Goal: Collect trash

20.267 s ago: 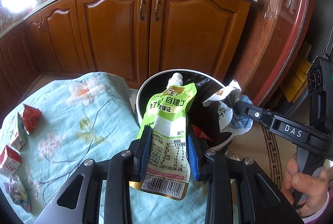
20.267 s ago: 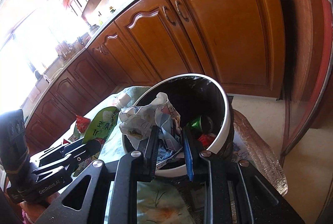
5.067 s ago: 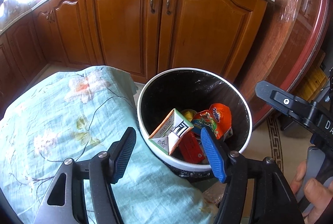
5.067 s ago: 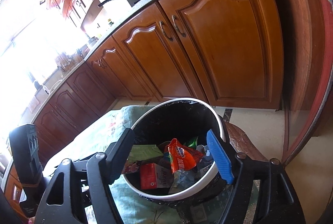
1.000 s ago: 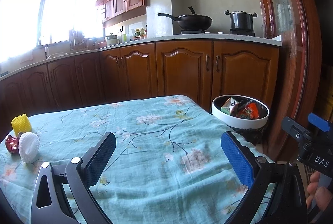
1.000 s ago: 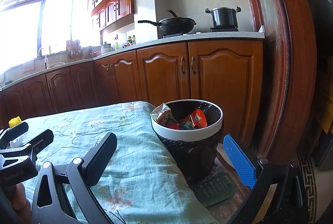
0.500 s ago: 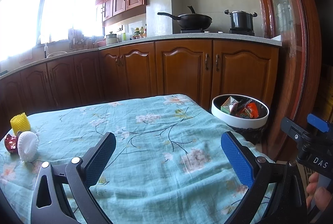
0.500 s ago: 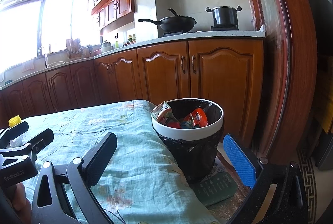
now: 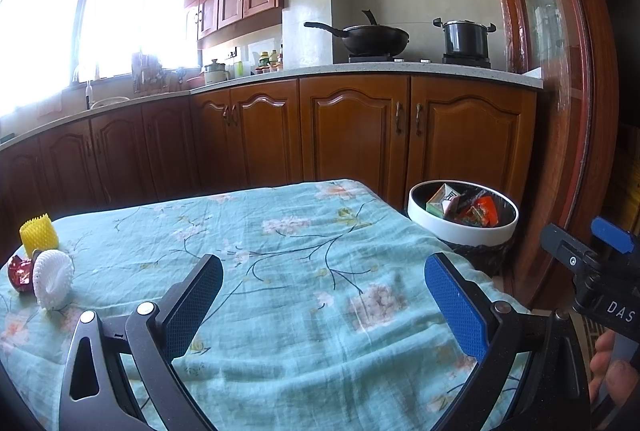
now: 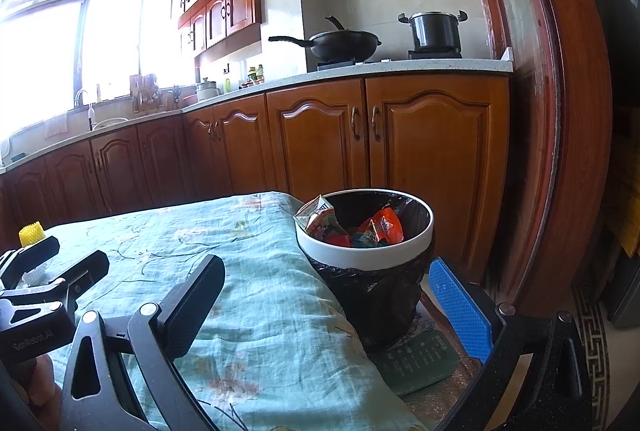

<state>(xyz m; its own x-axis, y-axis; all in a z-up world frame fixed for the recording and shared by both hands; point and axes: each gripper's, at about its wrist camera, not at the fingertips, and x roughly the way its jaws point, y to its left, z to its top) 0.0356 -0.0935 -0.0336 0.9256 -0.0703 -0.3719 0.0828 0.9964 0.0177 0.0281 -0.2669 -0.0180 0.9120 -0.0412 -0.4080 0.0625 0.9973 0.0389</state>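
The white-rimmed round bin with a black liner (image 10: 366, 251), full of wrappers, stood at the far right end of your pale blue floral tablecloth (image 9: 280, 271), before brown wooden cabinets (image 9: 352, 135). Your left gripper (image 9: 324, 303) and right gripper (image 10: 328, 295) both hung spread and empty.

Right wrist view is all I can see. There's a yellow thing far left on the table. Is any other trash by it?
Observer: Yes. A white net lies just in front of the yellow net. The left gripper mostly hides it from you.
Operator: Anything else there?
Observer: A red wrapper, crumpled, sits against the white net's left side.
Operator: Is the left gripper holding something?
Observer: No. Its jaws are wide open and empty above the tablecloth.
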